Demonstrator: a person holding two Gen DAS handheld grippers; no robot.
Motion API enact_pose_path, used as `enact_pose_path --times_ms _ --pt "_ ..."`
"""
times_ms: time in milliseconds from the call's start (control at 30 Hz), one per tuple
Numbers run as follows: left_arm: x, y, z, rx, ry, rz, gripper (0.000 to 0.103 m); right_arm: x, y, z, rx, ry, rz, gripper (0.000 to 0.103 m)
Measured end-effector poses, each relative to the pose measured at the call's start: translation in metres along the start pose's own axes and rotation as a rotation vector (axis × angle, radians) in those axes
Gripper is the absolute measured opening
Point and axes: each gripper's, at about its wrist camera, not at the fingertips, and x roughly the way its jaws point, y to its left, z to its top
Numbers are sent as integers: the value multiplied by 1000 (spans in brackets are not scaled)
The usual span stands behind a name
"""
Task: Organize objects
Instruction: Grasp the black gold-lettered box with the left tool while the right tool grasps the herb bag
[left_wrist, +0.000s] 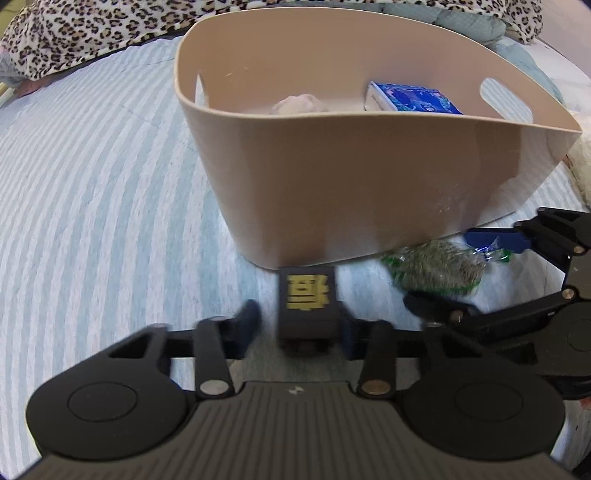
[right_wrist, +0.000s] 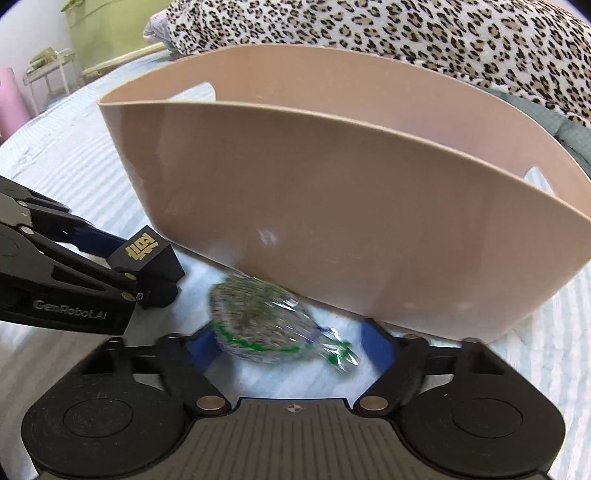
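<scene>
Cellophane crinkles between the right gripper (right_wrist: 291, 345) jaws, spread wide around the packet (right_wrist: 258, 321), not yet pinching. Best squeeze across the fat middle, not the twisted tail, then lift clear of the bin (right_wrist: 332, 206) rim. Packet: speckled grey-green disc, green-trimmed clear wrap, lying on the striped bed (left_wrist: 92, 184) against the bin's near wall. Left gripper (left_wrist: 295, 325) stands open around a black block (left_wrist: 306, 295) with gold lettering; left finger apart, right finger's contact unclear.
</scene>
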Motion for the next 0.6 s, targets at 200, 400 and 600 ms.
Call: enact_pose_path --times_ms 200,400,600 --pt "-2 -3 -4 43 -6 25 33 -10 5 -3 -34 -12 18 48" --pt "-13 -12 0 49 0 -4 33 -27 2 -8 -34 -10 27 43" --pt "-40 -27 1 79 -45 -3 33 -57 -6 -12 -2 -64 31 42"
